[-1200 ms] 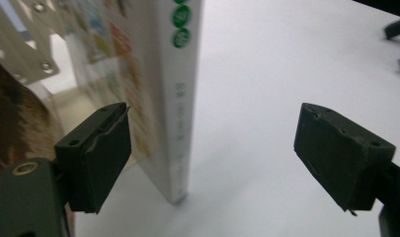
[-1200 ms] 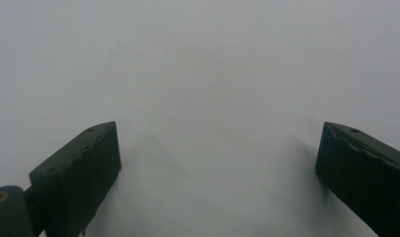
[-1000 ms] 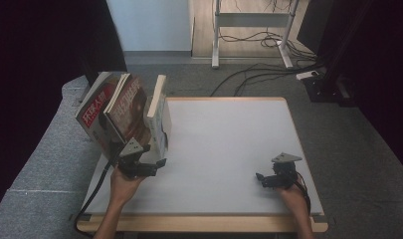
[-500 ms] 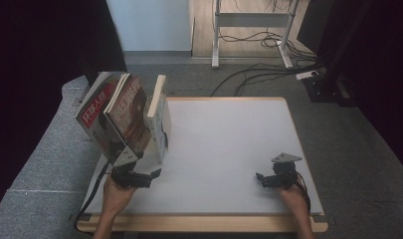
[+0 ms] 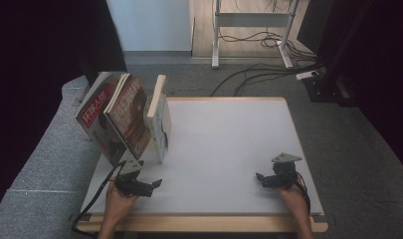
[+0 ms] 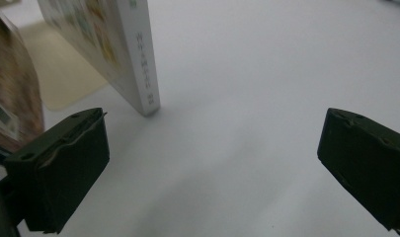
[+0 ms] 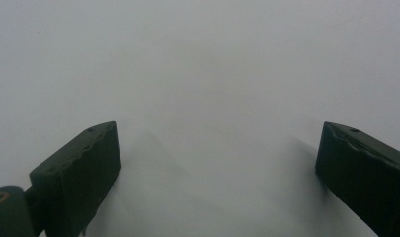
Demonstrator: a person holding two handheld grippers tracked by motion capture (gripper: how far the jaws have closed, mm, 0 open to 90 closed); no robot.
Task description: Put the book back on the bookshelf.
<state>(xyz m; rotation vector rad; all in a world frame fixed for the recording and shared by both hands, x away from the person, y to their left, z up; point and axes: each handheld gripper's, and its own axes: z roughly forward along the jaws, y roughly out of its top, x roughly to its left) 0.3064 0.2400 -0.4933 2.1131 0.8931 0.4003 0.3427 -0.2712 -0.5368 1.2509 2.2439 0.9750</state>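
We are looking at a row of books standing at the far left of the white table [image 5: 229,149]: two glossy magazines [image 5: 114,119] leaning outward past the table's left edge, and just beside them a thicker white book [image 5: 160,117], standing on its lower edge and tilting a little toward them. The left gripper [image 5: 150,185] is hovering low over the table near that book's front corner, its jaws spread wide with nothing between them (they have just been opening); in the left gripper view the white book [image 6: 138,59] is rising ahead and to the left, apart from both jaws. The right gripper [image 5: 263,179] is resting near the table's right front, jaws likewise standing wide over bare surface, well apart from the books.

We are judging the white book to be stiff and fairly weighty, with a smooth, possibly slippery cover. Standing on a narrow edge, it is likely to tip at a sideways nudge. The sounder hold would be across its thickness, high on the spine, pads flat on both covers. The magazines are looking limp and light; they would probably sag if pinched at a corner.
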